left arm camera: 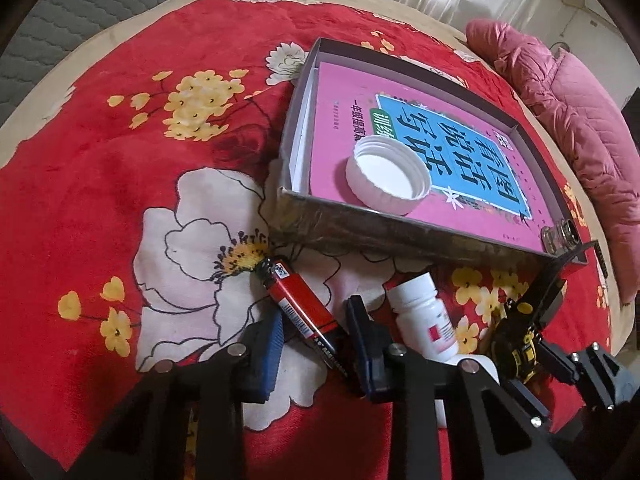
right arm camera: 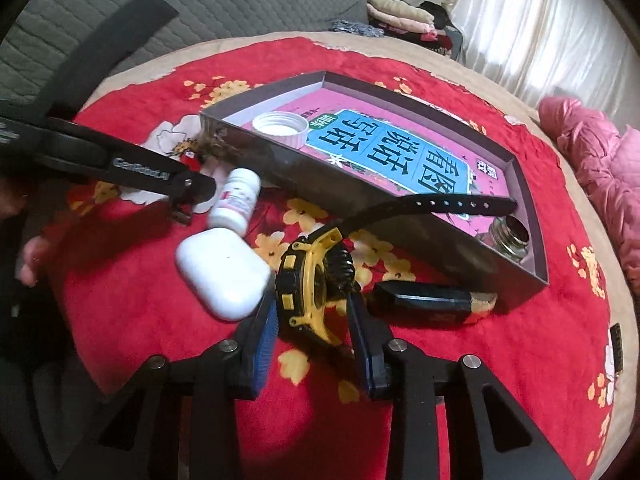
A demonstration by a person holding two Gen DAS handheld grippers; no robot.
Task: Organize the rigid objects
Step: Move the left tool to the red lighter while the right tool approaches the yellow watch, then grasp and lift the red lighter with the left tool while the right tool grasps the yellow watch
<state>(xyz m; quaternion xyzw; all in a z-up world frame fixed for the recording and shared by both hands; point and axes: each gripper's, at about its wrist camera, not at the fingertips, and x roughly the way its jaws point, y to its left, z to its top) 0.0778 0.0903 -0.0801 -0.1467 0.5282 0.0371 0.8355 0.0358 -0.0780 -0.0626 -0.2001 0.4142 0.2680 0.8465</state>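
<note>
Both grippers straddle things lying on the red floral blanket (left arm camera: 100, 184) beside the box (left arm camera: 384, 236).

The lighter (left arm camera: 306, 312) lies between the left gripper (left arm camera: 316, 340) fingers, and the watch (right arm camera: 316, 284) between the right gripper (right arm camera: 312, 332) fingers (both pairs apart, pads not visibly pressing). Its strap (right arm camera: 440, 204) rests over the box wall. A pill bottle (right arm camera: 236, 204) and earbud case (right arm camera: 224, 272) lie nearby. Inside the box: a pink book (left arm camera: 400, 120), white cap (left arm camera: 386, 176) and glass jar (right arm camera: 506, 236).
</note>
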